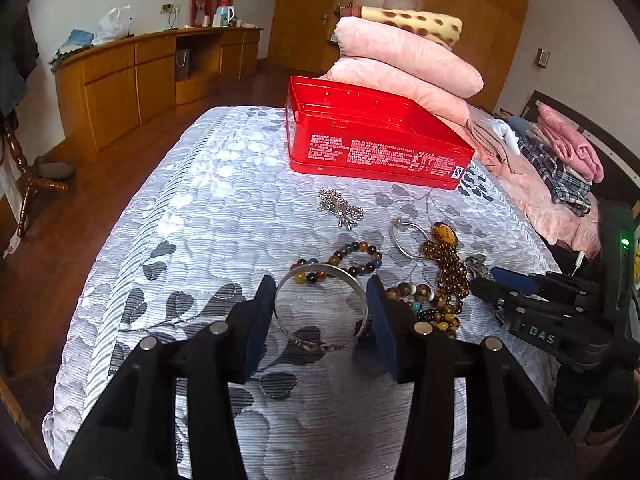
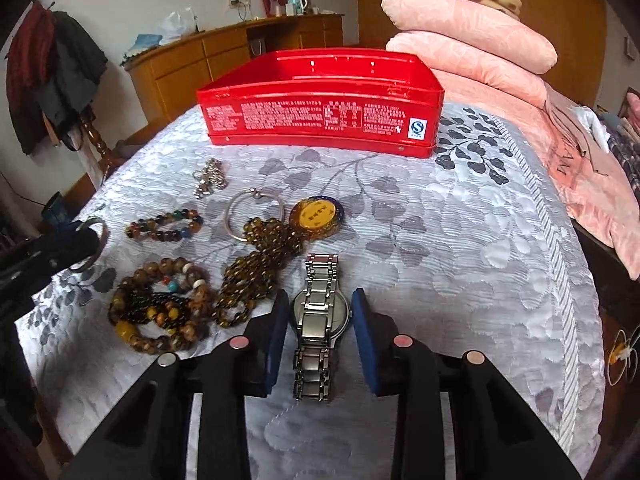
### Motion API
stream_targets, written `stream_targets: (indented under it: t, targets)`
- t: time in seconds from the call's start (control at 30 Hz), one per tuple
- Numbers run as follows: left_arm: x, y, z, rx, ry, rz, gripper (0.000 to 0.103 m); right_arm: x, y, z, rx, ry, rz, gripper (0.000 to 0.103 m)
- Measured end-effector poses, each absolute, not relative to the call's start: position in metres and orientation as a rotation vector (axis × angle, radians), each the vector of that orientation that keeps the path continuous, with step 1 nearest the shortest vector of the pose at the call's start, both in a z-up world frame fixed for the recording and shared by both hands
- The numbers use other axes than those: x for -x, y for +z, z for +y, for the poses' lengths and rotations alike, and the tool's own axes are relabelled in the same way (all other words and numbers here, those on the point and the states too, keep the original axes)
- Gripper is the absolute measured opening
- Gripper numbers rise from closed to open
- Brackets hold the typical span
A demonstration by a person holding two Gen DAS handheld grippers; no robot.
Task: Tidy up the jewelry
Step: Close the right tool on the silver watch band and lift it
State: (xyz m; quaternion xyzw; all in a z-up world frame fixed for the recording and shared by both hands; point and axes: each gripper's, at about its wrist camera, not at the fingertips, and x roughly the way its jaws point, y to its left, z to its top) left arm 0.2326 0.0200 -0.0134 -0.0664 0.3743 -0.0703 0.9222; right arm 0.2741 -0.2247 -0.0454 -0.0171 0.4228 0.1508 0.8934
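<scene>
Jewelry is spread over a grey-and-white leaf-patterned bedspread (image 2: pixel 460 248), in front of an open red tin (image 2: pixel 320 98) that is set farther up the bed against a stack of pink bedding (image 1: pixel 404 64). White print is carried in dense blocks on the tin's front wall, too small to be read, and a white square label with a blue "S" mark is placed at its right end. A silver bangle (image 1: pixel 320 306) is pinched across its width by the left gripper (image 1: pixel 320 304), both blue pads being pressed to its rim. A metal watch (image 2: pixel 320 316) is framed by the right gripper (image 2: pixel 320 312), its case lying between the partly closed blue pads; whether the pads touch the case cannot be told. No earlier picture is given for comparison. To the left of the watch, a pile of brown bead strands (image 2: pixel 160 312) and a long amber bead necklace (image 2: pixel 256 268) are laid touching each other, the necklace ending in an oval yellow pendant (image 2: pixel 318 216) marked with dark characters that cannot be made out. A multicoloured bead bracelet (image 2: pixel 164 226), a thin silver hoop (image 2: pixel 254 214) and a small heap of silver chain (image 2: pixel 210 180) are seen nearer the tin. In the left wrist view the letters "DAS" are read on the black body of the right gripper.
</scene>
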Motion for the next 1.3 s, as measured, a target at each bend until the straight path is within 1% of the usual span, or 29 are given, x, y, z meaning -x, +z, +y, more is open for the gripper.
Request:
stream_targets:
  t: [0.27, 0.53, 0.77, 1.03, 1.1, 1.13, 1.3]
  targets:
    - [-0.228, -0.01, 0.016, 0.138, -0.154, 0.76, 0.045, -0.259, -0.038, -0.246, -0.041, 0.33, 0.868, 0.032]
    - [-0.228, -0.002, 0.006, 0.13, -0.18, 0.736, 0.045, -0.254, -0.014, -0.259, -0.057, 0.322, 0.813, 0.032]
    - [-0.23, -0.002, 0.0, 0.124, -0.194, 0.741, 0.045, -0.262, -0.039, -0.252, -0.048, 0.323, 0.882, 0.032]
    - [-0.234, -0.006, 0.002, 0.128, -0.188, 0.751, 0.045, -0.265, -0.051, -0.247, -0.017, 0.308, 0.92, 0.034]
    - [-0.234, -0.008, 0.002, 0.127, -0.19, 0.756, 0.045, -0.264, -0.051, -0.245, -0.002, 0.304, 0.906, 0.034]
    - [-0.235, -0.009, 0.002, 0.127, -0.191, 0.759, 0.045, -0.264, -0.051, -0.245, 0.001, 0.302, 0.906, 0.032]
    - [-0.236, -0.01, 0.002, 0.128, -0.192, 0.758, 0.045, -0.264, -0.048, -0.247, -0.018, 0.302, 0.901, 0.032]
